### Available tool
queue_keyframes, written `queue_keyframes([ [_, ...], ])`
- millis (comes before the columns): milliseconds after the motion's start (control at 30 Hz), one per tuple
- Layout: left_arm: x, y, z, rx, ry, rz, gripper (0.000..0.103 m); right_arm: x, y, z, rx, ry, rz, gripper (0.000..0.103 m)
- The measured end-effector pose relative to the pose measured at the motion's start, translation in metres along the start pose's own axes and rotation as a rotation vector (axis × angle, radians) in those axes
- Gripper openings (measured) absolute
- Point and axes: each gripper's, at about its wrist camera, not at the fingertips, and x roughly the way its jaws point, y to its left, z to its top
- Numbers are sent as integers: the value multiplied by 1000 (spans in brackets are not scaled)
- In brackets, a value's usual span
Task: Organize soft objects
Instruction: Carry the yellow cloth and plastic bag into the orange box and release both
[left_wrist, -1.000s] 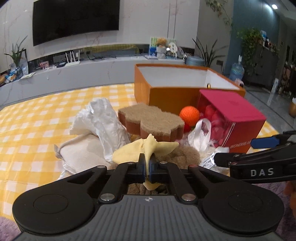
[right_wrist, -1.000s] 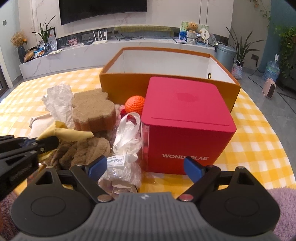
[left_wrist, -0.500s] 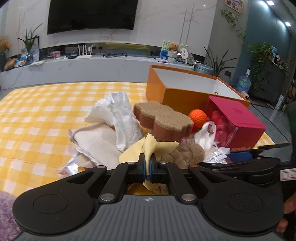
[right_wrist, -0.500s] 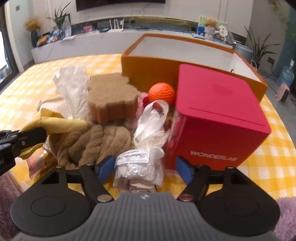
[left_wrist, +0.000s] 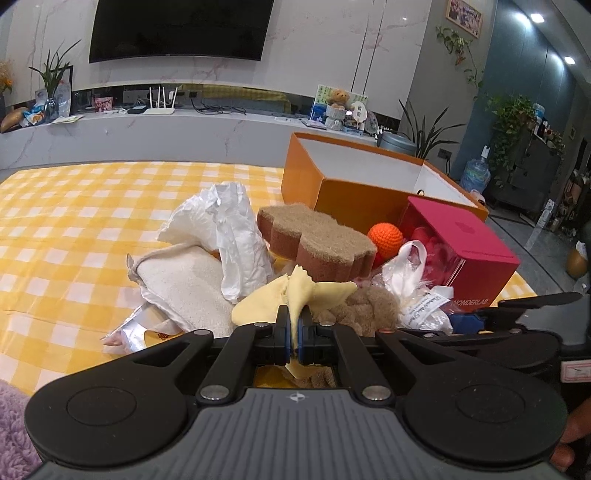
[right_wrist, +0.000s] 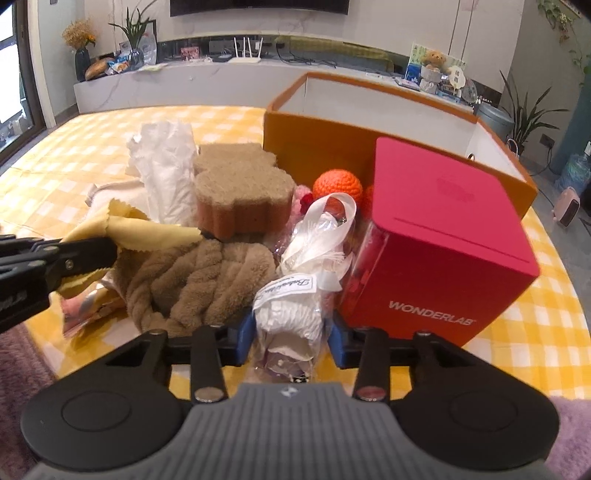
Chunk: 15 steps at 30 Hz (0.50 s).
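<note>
My left gripper (left_wrist: 294, 332) is shut on a fold of a yellow cloth (left_wrist: 295, 291), whose edge lies on a brown twisted towel (right_wrist: 199, 280). In the right wrist view the left gripper's black fingers (right_wrist: 85, 254) come in from the left with the yellow cloth (right_wrist: 147, 232) in them. My right gripper (right_wrist: 290, 332) is closing on a clear bag of white stuffing with a white ribbon (right_wrist: 291, 306). Its blue pads touch the bag on both sides. The bag (left_wrist: 421, 306) lies between the towel and a red box (right_wrist: 436, 236).
Behind the pile are a brown sponge (right_wrist: 236, 188), an orange knitted ball (right_wrist: 337, 184), crumpled white wrapping (left_wrist: 225, 229) and a white towel (left_wrist: 181, 280). An open orange box (left_wrist: 354, 192) stands at the back. The yellow checked tablecloth (left_wrist: 74, 221) stretches left.
The right gripper's jaws have narrowed from wide apart to the sides of the bag, and it has moved closer to the bag. The left gripper has kept its hold on the yellow cloth.
</note>
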Motion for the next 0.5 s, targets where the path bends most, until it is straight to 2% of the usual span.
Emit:
queue_keyframes([
  [200,-19,-12,8,13,-40,-3,4,-34,-2,-4,-7,-50,14,39],
  [500,-53,-31,24,34,-121,-14,4,-96,-11,-7,-19,-196,39,39],
])
